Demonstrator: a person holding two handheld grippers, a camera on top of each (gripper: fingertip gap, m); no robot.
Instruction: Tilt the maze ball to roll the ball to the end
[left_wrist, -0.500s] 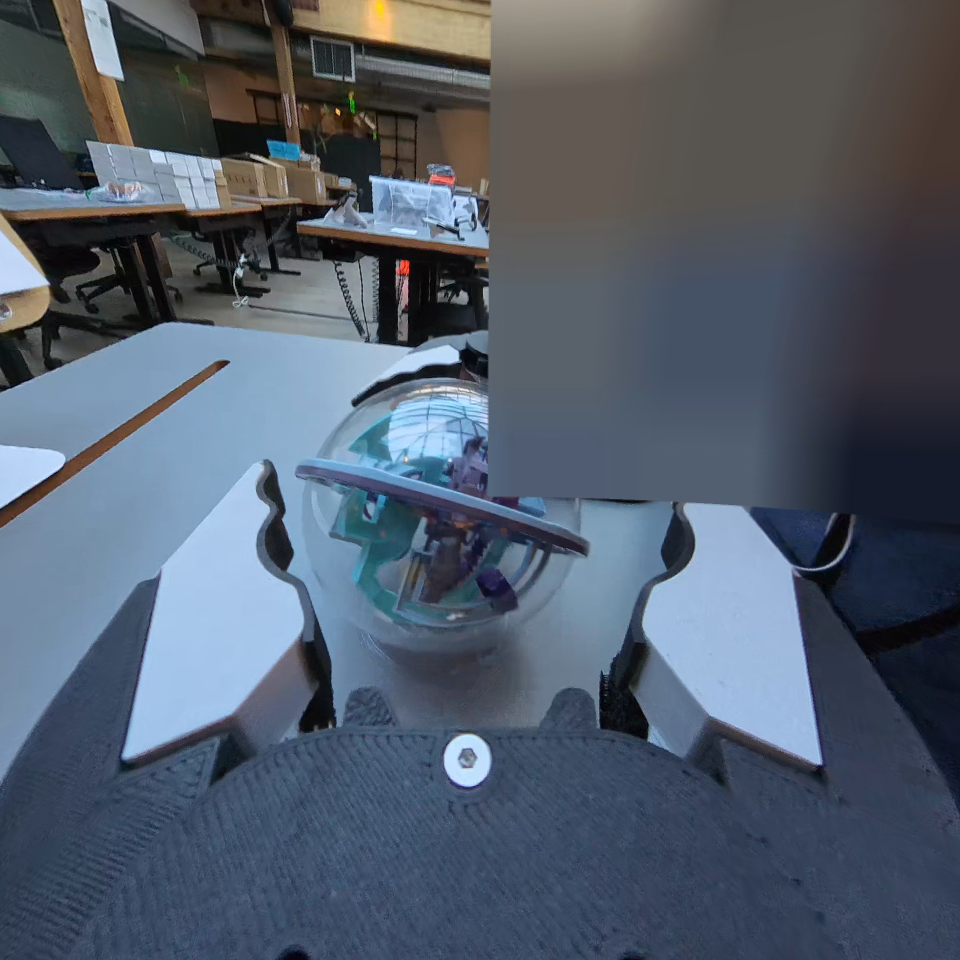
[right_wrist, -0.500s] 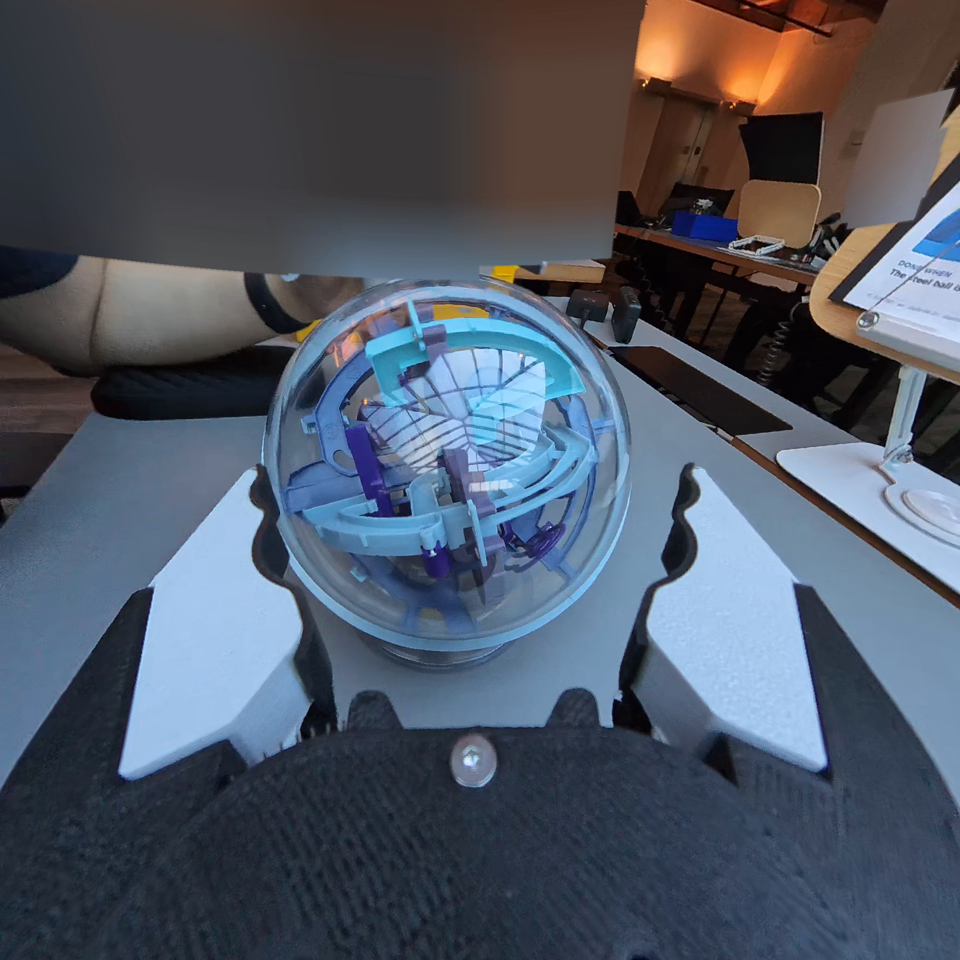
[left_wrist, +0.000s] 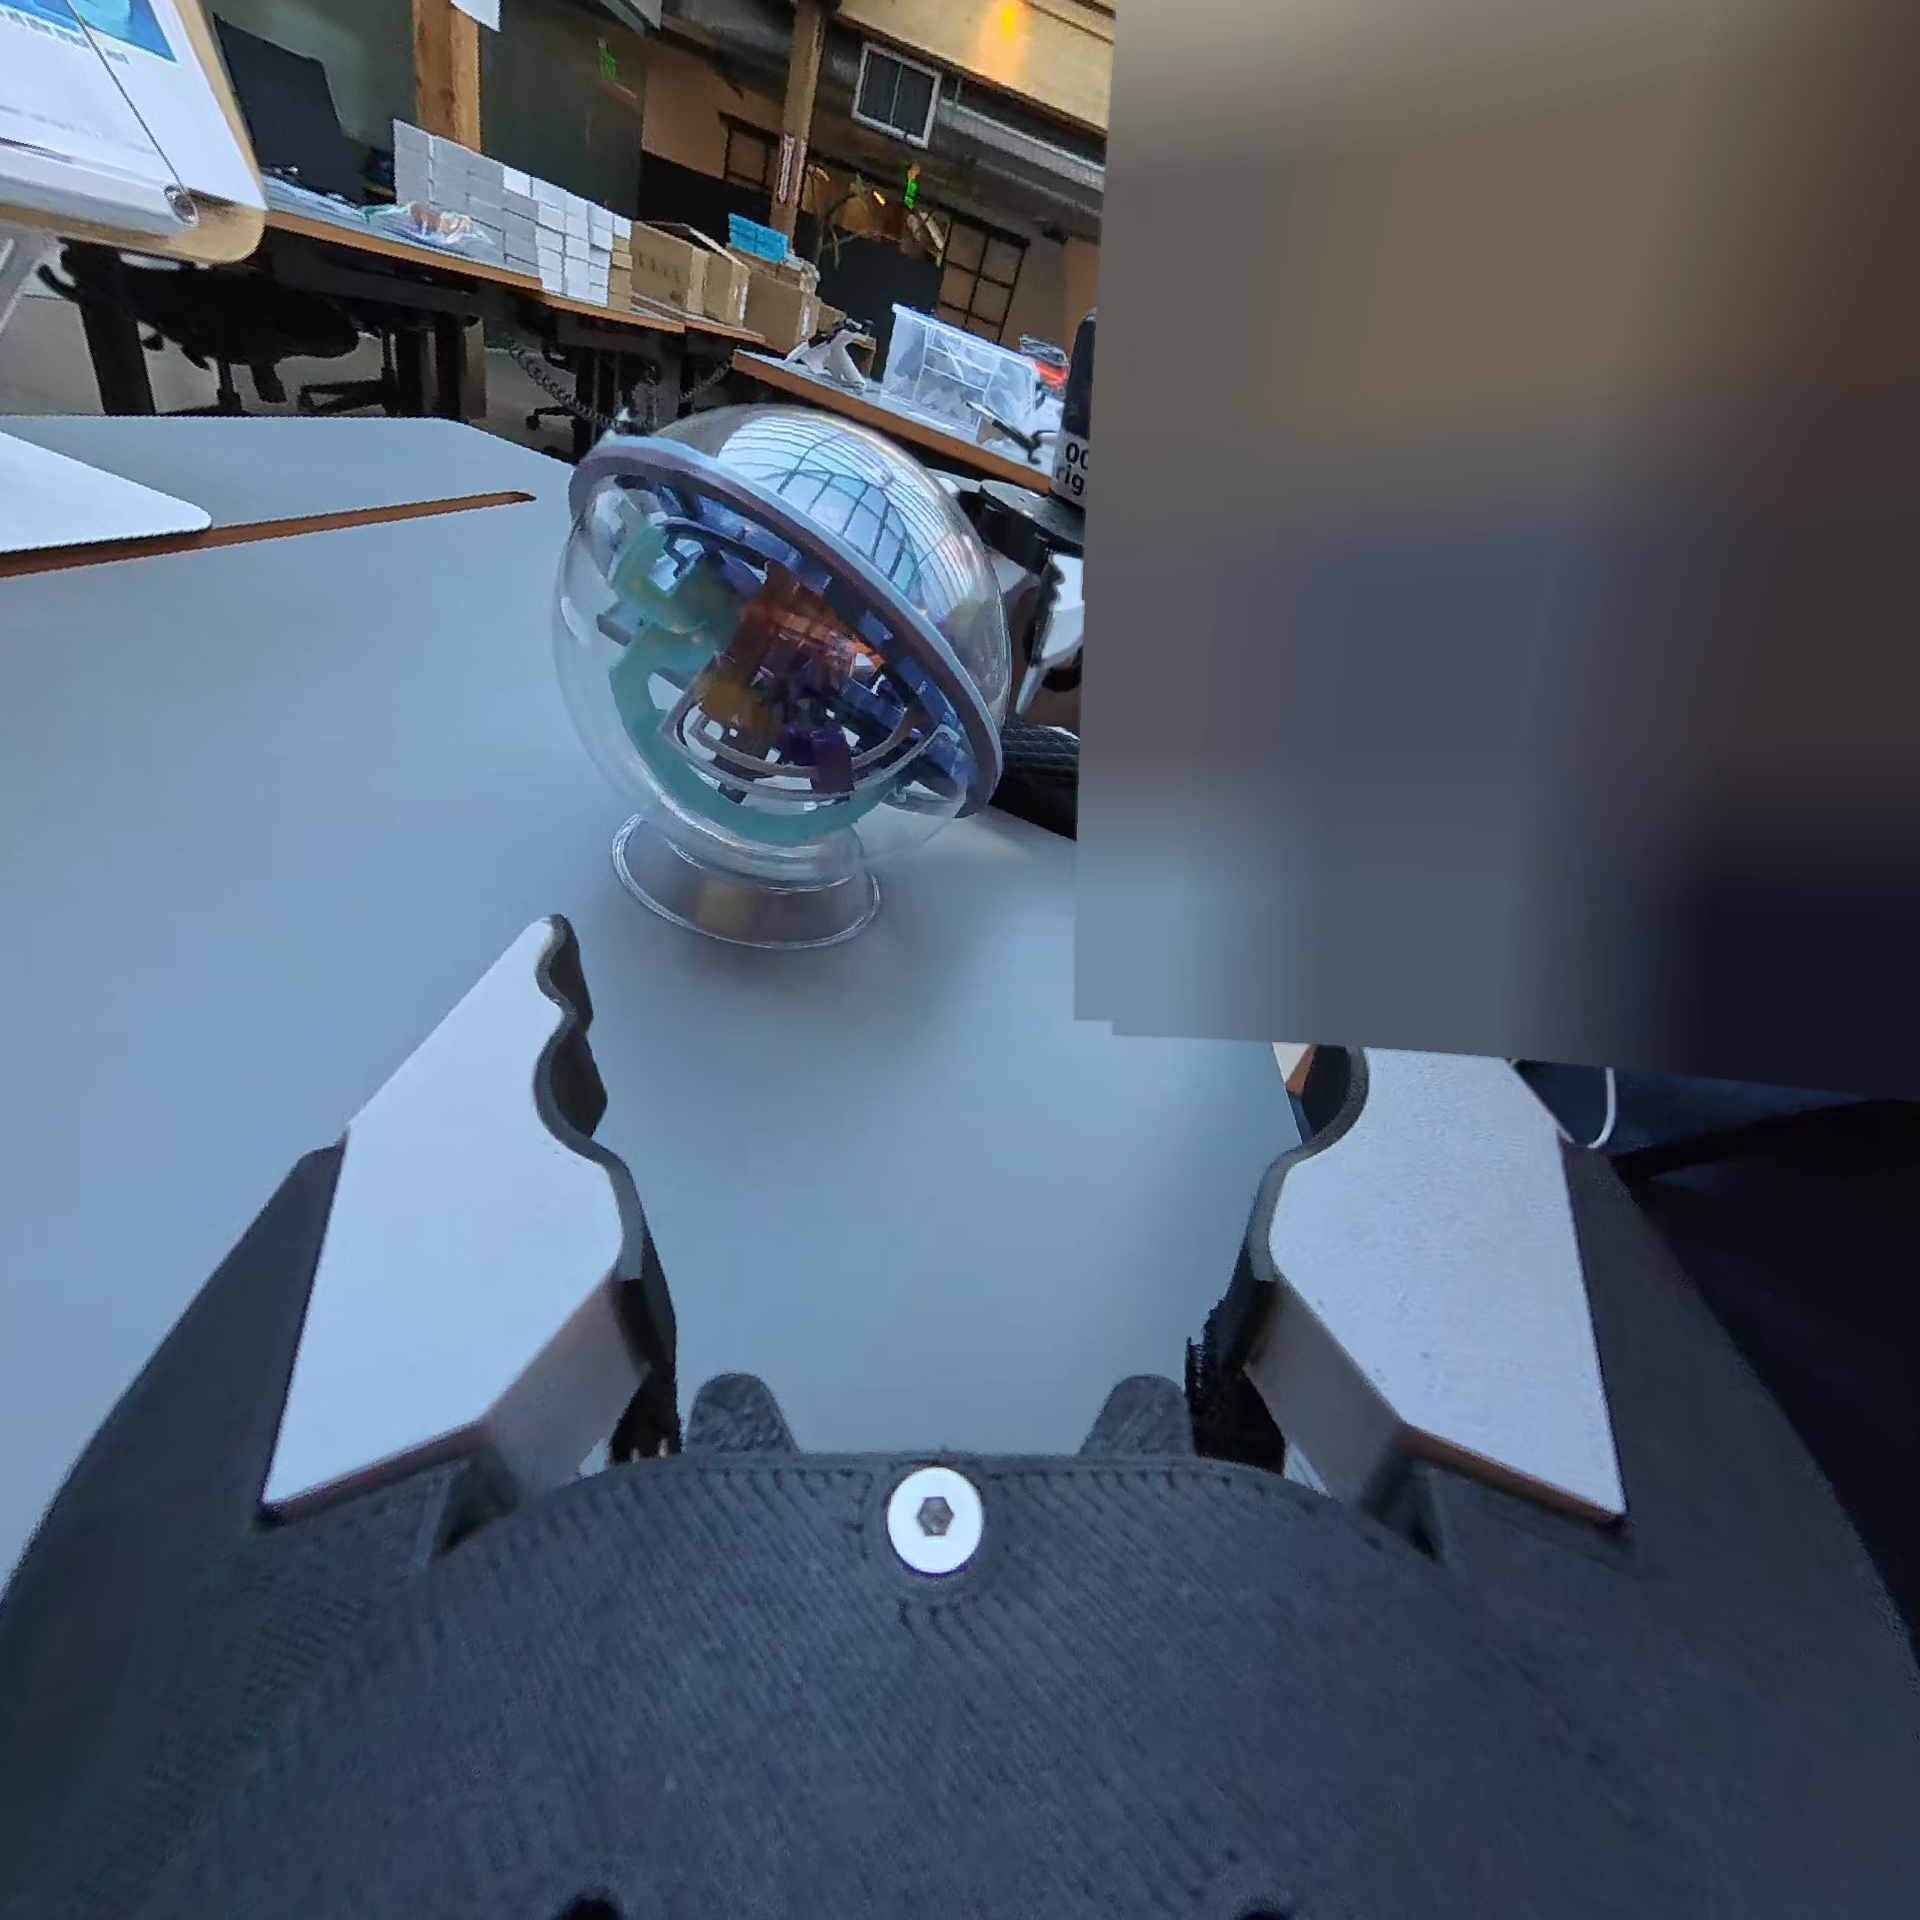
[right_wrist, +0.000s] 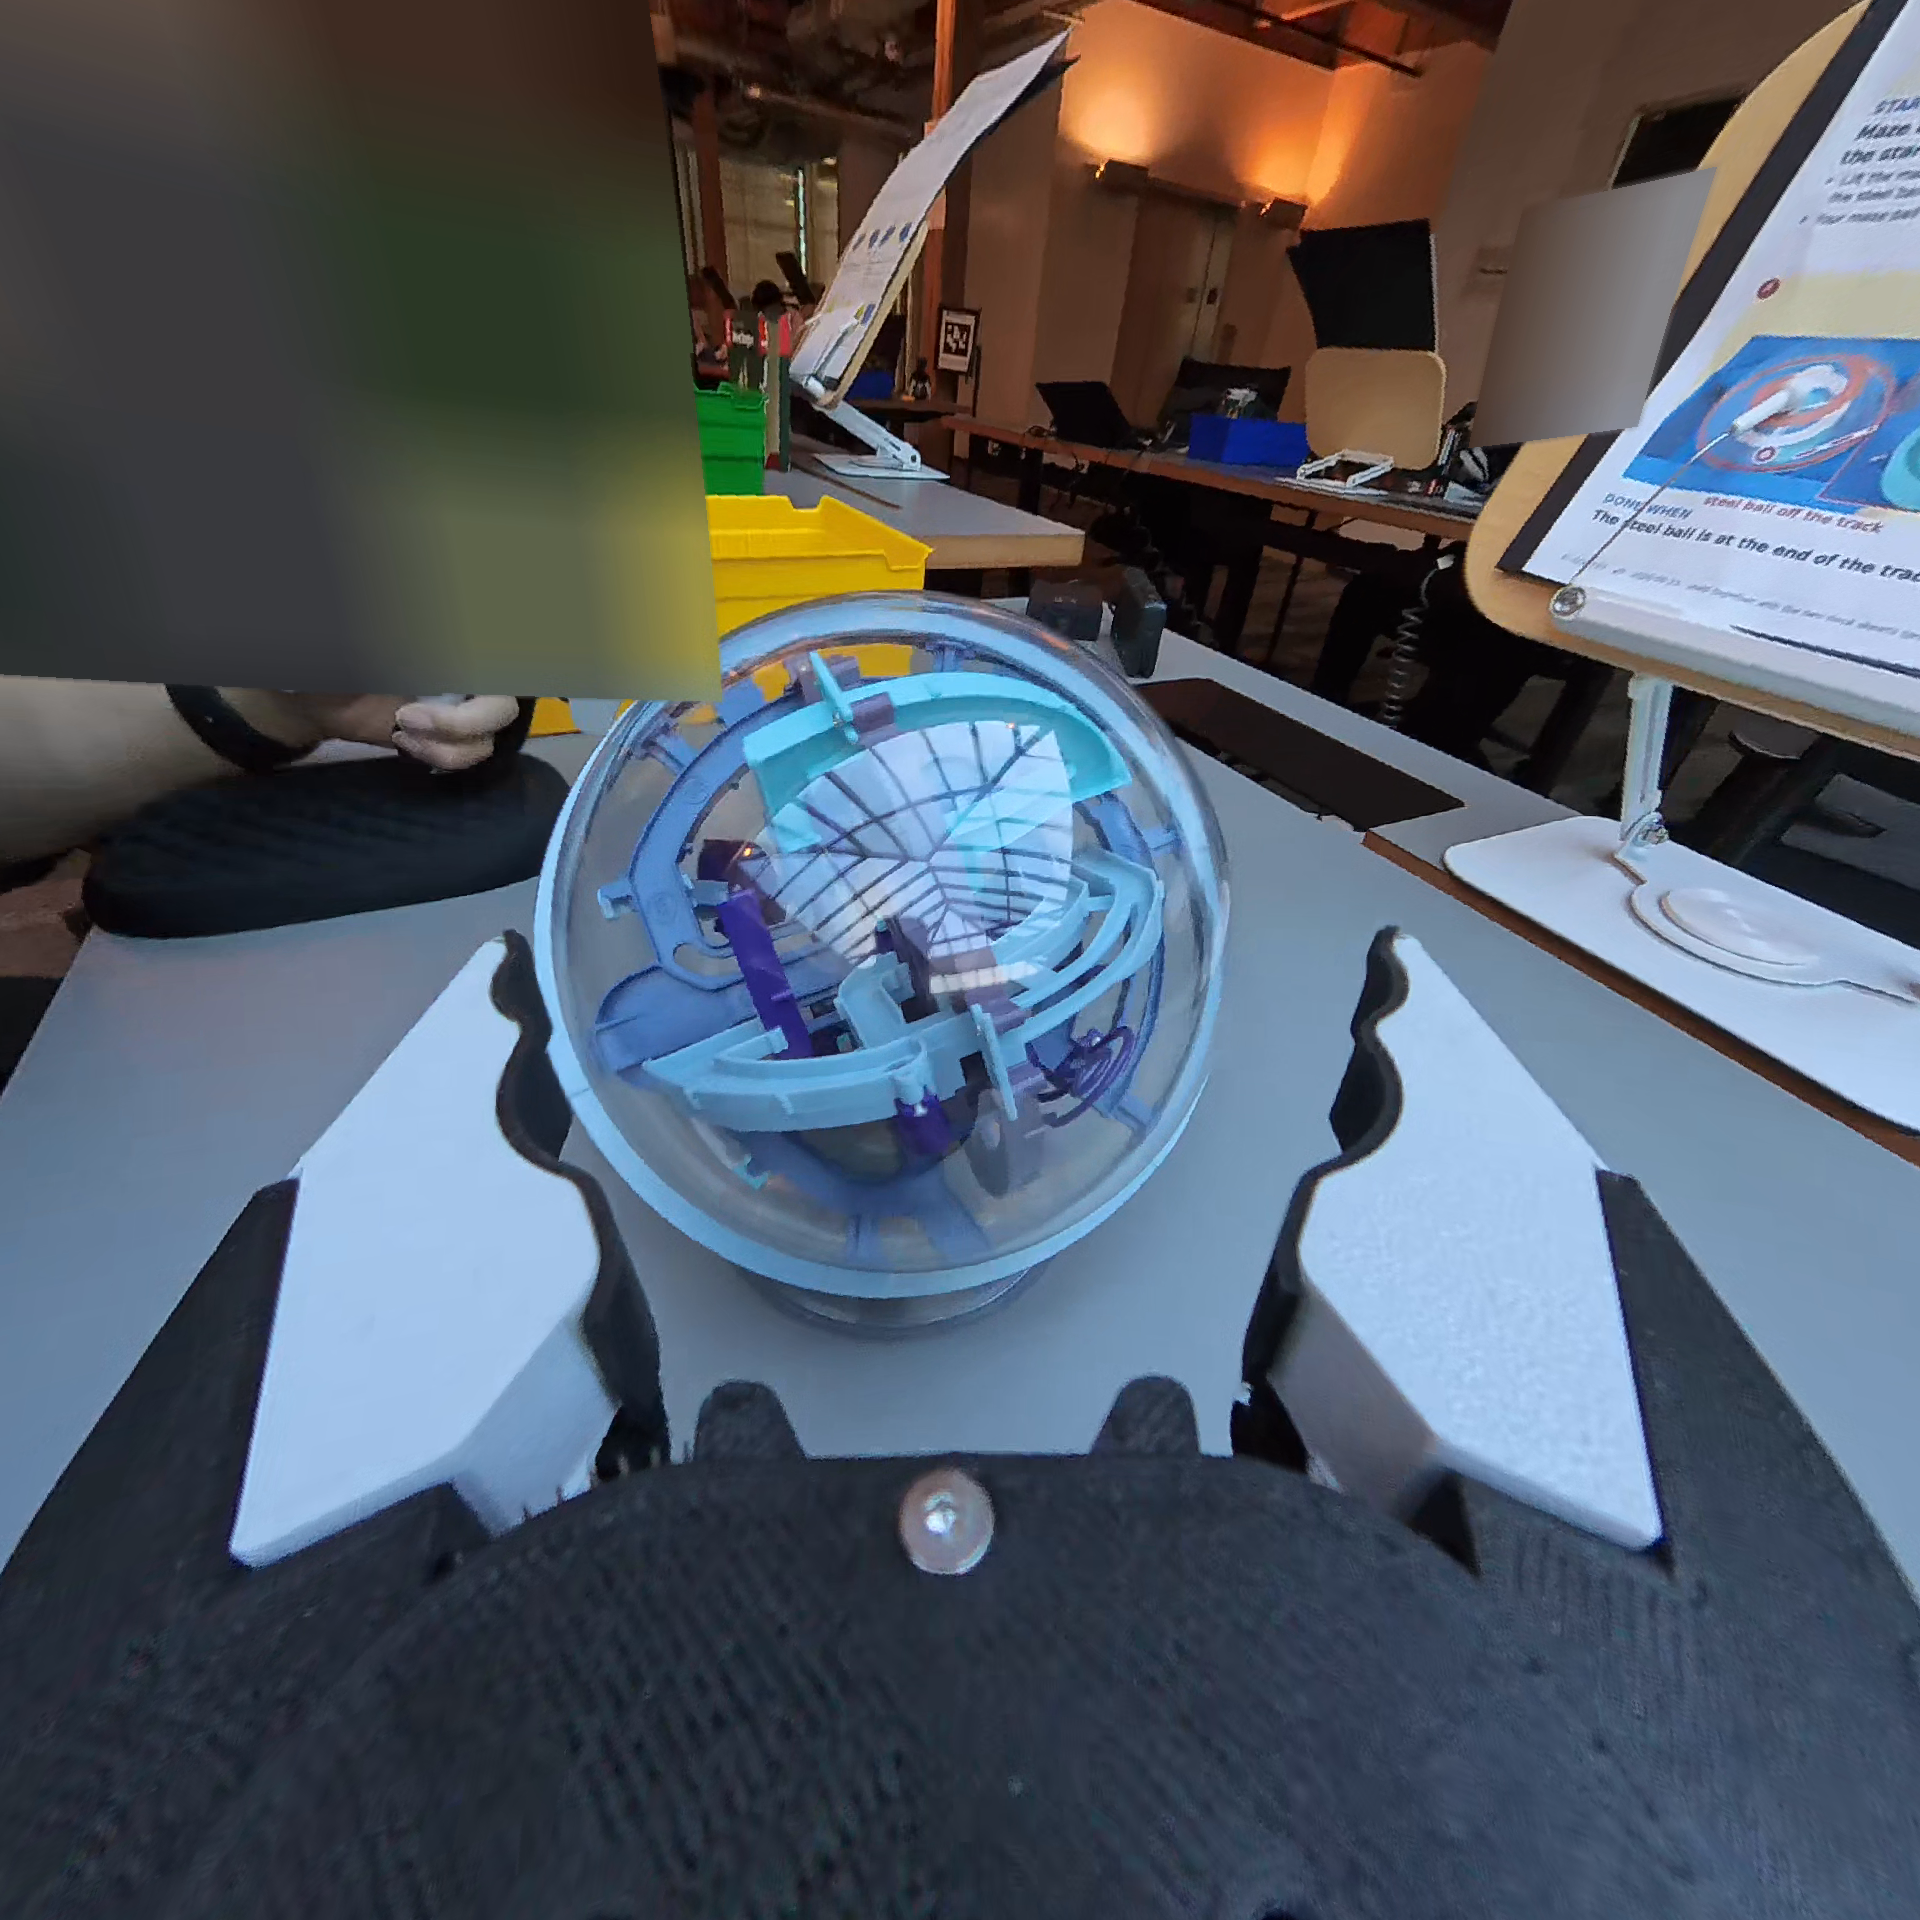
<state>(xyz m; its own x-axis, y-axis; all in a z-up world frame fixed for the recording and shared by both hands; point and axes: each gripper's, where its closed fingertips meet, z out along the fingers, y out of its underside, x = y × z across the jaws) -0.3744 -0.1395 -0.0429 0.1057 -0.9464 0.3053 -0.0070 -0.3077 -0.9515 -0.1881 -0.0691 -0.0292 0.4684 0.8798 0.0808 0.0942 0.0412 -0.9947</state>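
The maze ball (left_wrist: 779, 634) is a clear sphere with teal, blue and purple tracks. It rests on a clear round stand (left_wrist: 743, 894) on the grey table (left_wrist: 260, 779), its rim band slanting down to the right. My left gripper (left_wrist: 951, 997) is open and empty, well short of the ball. In the right wrist view the maze ball (right_wrist: 883, 935) sits between the fingers of my open right gripper (right_wrist: 948, 940); the left finger (right_wrist: 436, 1195) is close to it and the right finger (right_wrist: 1455, 1226) stands apart. I cannot make out the small steel ball inside.
A document stand with a printed page (right_wrist: 1745, 416) and its white base (right_wrist: 1683, 914) are at the right. A yellow bin (right_wrist: 810, 551) and a black pad (right_wrist: 1299, 758) lie behind the ball. The other gripper's black body (right_wrist: 312, 831) is at far left.
My left gripper has pulled back from around the ball, which now shows whole on its stand with the rim tilted more steeply. The right view has lifted slightly; the ball has turned.
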